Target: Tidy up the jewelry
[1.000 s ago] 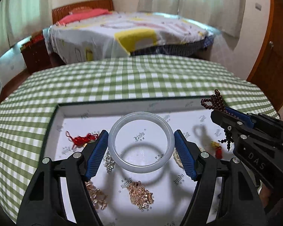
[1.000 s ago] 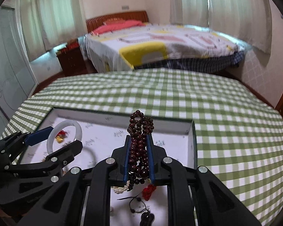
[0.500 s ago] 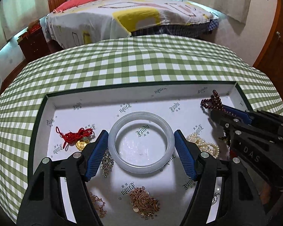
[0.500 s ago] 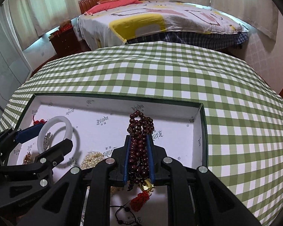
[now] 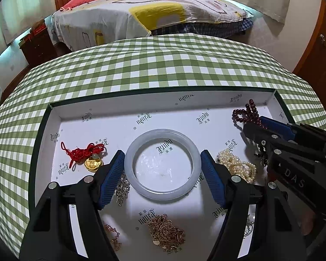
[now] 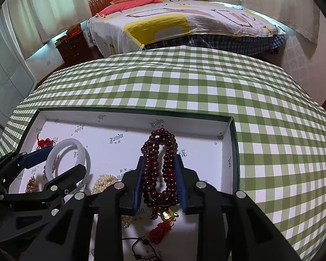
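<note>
A shallow white box with a dark green rim [image 5: 163, 91] lies on the checked table and holds the jewelry. My left gripper [image 5: 162, 155] is shut on a pale jade bangle [image 5: 162, 162] and holds it low over the box's middle; the bangle also shows in the right wrist view [image 6: 68, 159]. My right gripper [image 6: 159, 159] is shut on a dark red bead string [image 6: 159, 165] with a gold charm and red tassel [image 6: 166, 221] hanging below, over the box's right part. The beads also show in the left wrist view [image 5: 246, 114].
In the box lie a red cord with a gold charm [image 5: 87, 154], a pearl strand [image 5: 237, 166], gold chains [image 5: 165, 235], a silver chain [image 5: 120, 187] and a black cord [image 6: 141, 245]. Green checked cloth [image 6: 206, 91] surrounds the box. A bed [image 5: 141, 10] stands beyond the table.
Both grippers have come down and forward over the box with their pieces still held. The box interior now fills more of both views.
</note>
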{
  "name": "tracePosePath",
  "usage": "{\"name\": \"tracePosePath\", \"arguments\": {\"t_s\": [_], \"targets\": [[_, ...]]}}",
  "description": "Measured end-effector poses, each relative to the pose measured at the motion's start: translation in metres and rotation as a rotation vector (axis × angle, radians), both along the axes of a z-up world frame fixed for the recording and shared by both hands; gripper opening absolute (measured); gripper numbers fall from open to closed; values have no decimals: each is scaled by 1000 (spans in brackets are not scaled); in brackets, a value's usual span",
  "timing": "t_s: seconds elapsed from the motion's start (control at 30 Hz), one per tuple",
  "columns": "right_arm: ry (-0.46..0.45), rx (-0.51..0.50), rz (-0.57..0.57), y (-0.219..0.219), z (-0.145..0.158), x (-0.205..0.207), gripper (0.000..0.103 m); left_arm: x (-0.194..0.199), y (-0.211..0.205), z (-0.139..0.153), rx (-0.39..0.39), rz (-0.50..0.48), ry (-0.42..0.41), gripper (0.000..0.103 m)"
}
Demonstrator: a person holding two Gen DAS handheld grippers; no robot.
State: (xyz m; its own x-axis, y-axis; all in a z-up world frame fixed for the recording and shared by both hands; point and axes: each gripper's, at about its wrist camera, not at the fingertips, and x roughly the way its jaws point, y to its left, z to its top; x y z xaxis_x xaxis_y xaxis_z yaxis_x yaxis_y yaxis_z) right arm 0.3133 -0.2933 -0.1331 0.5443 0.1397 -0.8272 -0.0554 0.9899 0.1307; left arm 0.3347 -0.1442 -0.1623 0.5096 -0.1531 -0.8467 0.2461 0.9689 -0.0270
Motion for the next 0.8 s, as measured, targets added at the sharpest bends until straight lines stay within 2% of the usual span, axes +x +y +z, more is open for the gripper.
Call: {"name": "tracePosePath", "arguments": {"t_s": [0.1,0.13,0.17,0.23,0.3,0.37,0.47,0.8], "targets": [[-4,-6,5,2,1,0,32,0,1,0,-4,4,2,69],[-11,-10,6,2,2,-1,37,0,1,0,-4,6,3,69],[-15,-14,3,2,3,-1,48,0,1,-1,-4,8,5,69],[-28,-7,-13,0,5,-3,52,-1,2,1,-12,8,-6,70],[-31,6,-22,-4,5,-4,54,-3,3,5,-14,7,-24,72],[-43,11,-34,-6,8,-6,56,-5,3,9,-13,8,-47,78],[-63,8,-45,-8,13,-10,61,-8,4,15,-9,7,-72,79],[-153,-25,-105,-16,38,-34,67,-32,17,44,-19,31,-174,85]]}}
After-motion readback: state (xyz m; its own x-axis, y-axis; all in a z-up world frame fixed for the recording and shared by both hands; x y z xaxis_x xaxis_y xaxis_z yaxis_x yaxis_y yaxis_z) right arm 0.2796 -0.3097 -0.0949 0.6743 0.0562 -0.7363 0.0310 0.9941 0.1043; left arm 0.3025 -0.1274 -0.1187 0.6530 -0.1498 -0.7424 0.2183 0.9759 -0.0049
